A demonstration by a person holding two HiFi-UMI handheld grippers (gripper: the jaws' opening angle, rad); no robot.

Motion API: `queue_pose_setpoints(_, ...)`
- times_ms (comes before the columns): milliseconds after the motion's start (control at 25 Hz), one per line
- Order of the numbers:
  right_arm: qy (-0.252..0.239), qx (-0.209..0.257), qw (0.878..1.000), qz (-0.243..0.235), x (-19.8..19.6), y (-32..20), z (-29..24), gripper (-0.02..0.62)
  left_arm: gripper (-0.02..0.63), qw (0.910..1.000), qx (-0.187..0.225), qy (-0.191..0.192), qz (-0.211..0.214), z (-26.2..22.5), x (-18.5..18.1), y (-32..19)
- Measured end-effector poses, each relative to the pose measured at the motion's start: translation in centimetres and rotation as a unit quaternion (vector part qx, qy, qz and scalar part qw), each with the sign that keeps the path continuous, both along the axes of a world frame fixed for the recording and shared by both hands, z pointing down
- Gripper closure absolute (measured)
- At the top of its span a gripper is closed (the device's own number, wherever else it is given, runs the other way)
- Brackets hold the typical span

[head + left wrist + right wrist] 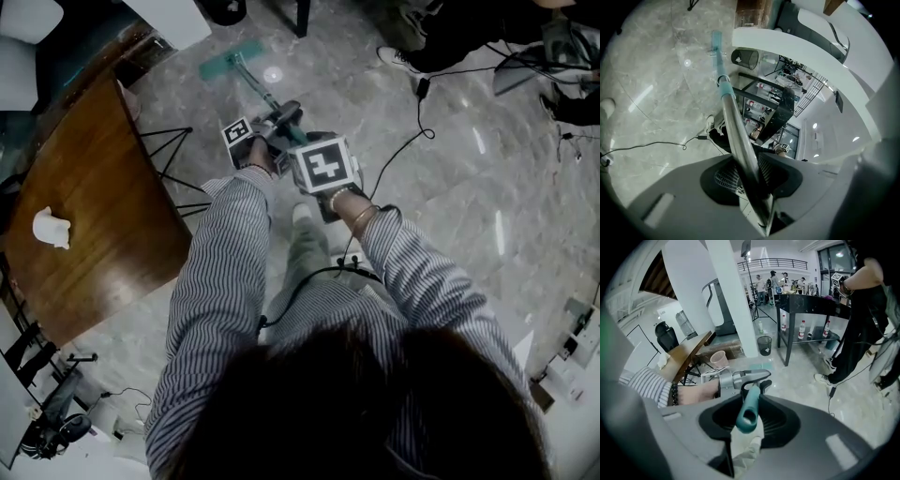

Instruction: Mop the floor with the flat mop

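Between the pads of the right claw (750, 417), the teal grip end (749, 399) of the flat mop (251, 82) is clamped, with its open tip turned toward the camera. Just ahead along the same handle, the left claw (749, 176) is closed on the metal shaft (736, 126), which is seen rising between its jaws to a teal collar (724, 87).

Both claws are held close together in front of the body, the left one slightly farther forward. The left hand (261, 161) and right hand (343, 199) are wrapped around the gripper bodies below the marker cubes. Both forearms, in striped sleeves (217, 272), are stretched forward and angled inward so that the wrists nearly meet. A bracelet (362, 217) is worn on the right wrist.

From the claws the handle is slanted forward and down to the mop head (230, 64), which is laid flat on the grey marble floor (469, 197), well ahead of the feet. A wooden worktop (94, 187) stands to the left, with a crumpled white object (51, 228) on it. A black cable (405, 150) is trailed across the floor to the right.
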State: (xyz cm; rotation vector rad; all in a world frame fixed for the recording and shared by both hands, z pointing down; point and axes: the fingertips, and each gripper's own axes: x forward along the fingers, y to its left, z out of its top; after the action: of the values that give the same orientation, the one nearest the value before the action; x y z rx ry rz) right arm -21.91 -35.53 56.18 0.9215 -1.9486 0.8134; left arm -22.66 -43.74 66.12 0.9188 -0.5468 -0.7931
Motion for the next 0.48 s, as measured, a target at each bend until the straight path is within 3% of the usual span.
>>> queue_pose_setpoints(240,0.003,-0.002,1.0,-0.001,1.8,2.1,0.2,0.482,0.491,1.0,0.002,-0.002,-0.003,0.0,1.7,2.1)
queue_pose_setpoints(480,0.003,-0.002,1.0,-0.007,6.2,6.4,-0.1,0.482,0.491,0.9999,0.0,0.0,-0.017,-0.1,5.8,6.3)
